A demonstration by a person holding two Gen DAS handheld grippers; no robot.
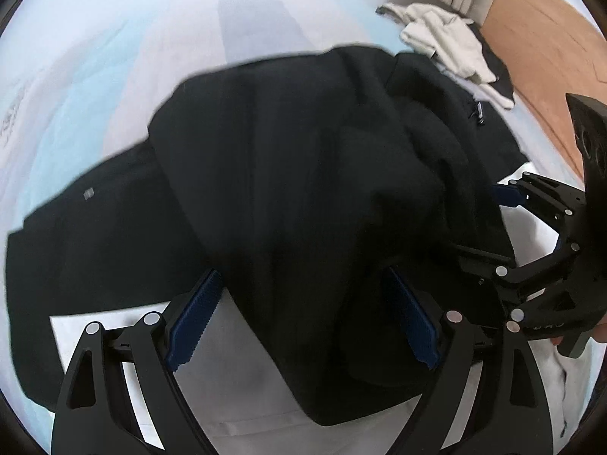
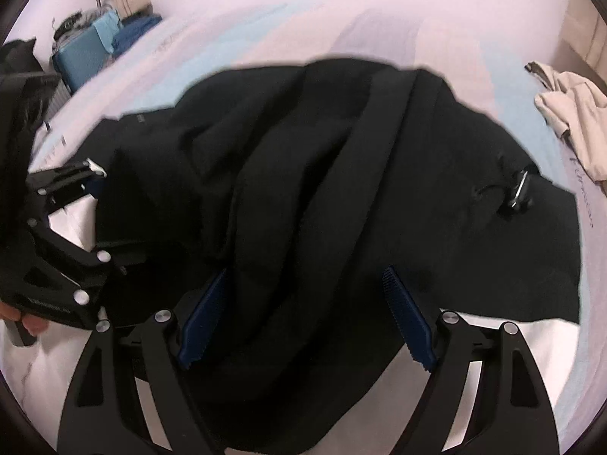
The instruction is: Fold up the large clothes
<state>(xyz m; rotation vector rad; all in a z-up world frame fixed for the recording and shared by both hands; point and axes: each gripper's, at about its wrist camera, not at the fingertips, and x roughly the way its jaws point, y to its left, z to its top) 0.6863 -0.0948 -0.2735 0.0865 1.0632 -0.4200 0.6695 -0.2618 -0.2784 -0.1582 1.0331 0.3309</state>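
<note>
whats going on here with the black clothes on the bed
A person is folding a large black garment on a pale bed sheet, with a claw in each hand. The left claw and the right claw both hang open over its near edge, gripping nothing. A beige garment lies crumpled beyond.

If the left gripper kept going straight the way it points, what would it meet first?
Most likely the black garment on the bed: its dark folds fill the gap between the open left gripper and beyond. Exact depth is unclear.
</note>
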